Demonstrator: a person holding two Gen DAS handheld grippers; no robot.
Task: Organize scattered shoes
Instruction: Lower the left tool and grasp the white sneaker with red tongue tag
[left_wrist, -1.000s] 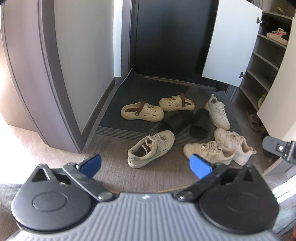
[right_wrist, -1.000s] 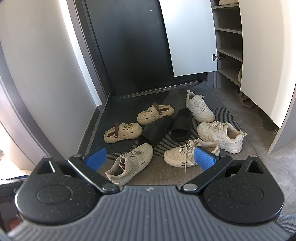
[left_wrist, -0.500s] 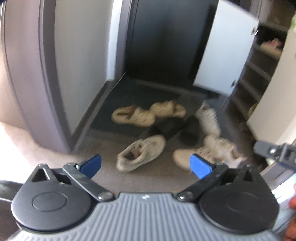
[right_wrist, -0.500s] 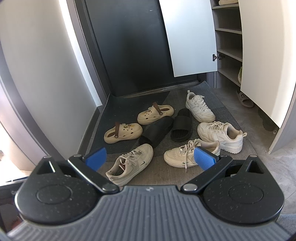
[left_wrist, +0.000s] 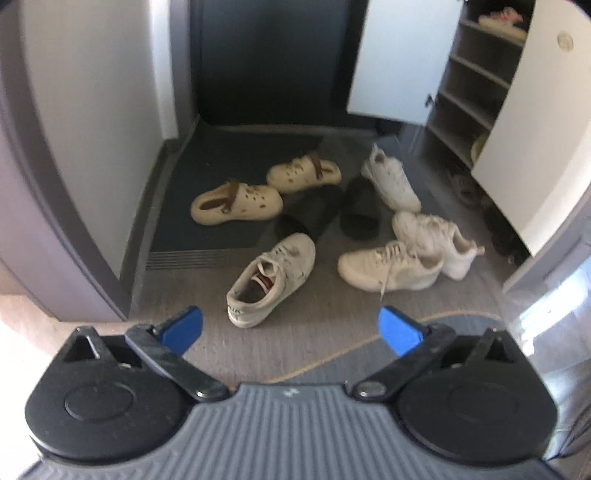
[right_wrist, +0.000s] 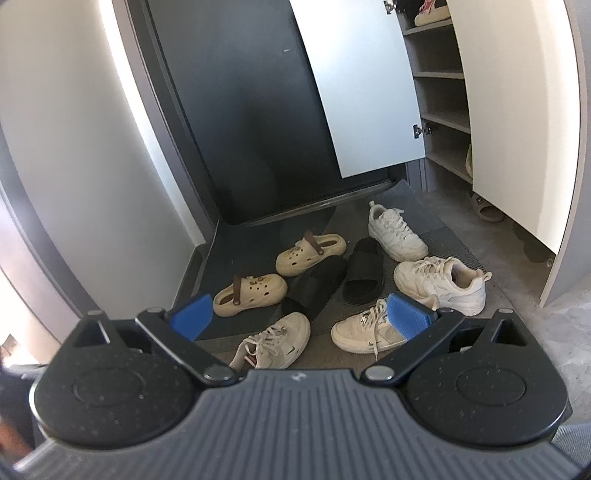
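Several shoes lie scattered on the entry floor. Two cream clogs (left_wrist: 236, 204) (left_wrist: 303, 173) lie at the left, two black slides (left_wrist: 308, 218) (left_wrist: 360, 210) in the middle, and several white sneakers around them: the nearest (left_wrist: 271, 280), one beside it (left_wrist: 389, 266), and two further right (left_wrist: 436, 240) (left_wrist: 391, 177). The same clogs (right_wrist: 251, 293), slides (right_wrist: 364, 271) and sneakers (right_wrist: 275, 341) (right_wrist: 441, 284) show in the right wrist view. My left gripper (left_wrist: 290, 328) is open and empty, just short of the nearest sneaker. My right gripper (right_wrist: 301, 314) is open and empty above the shoes.
An open shoe cabinet (left_wrist: 469, 92) with shelves stands at the right, its white doors (left_wrist: 399, 59) (right_wrist: 517, 110) swung out. A dark entry door (right_wrist: 251, 110) is at the back. A wall corner (left_wrist: 85, 147) is on the left. A slipper (right_wrist: 485, 208) lies under the cabinet.
My left gripper has moved forward and lower toward the shoes, which look larger. My right gripper has tilted up slightly. Both stay open; no shoe has moved.
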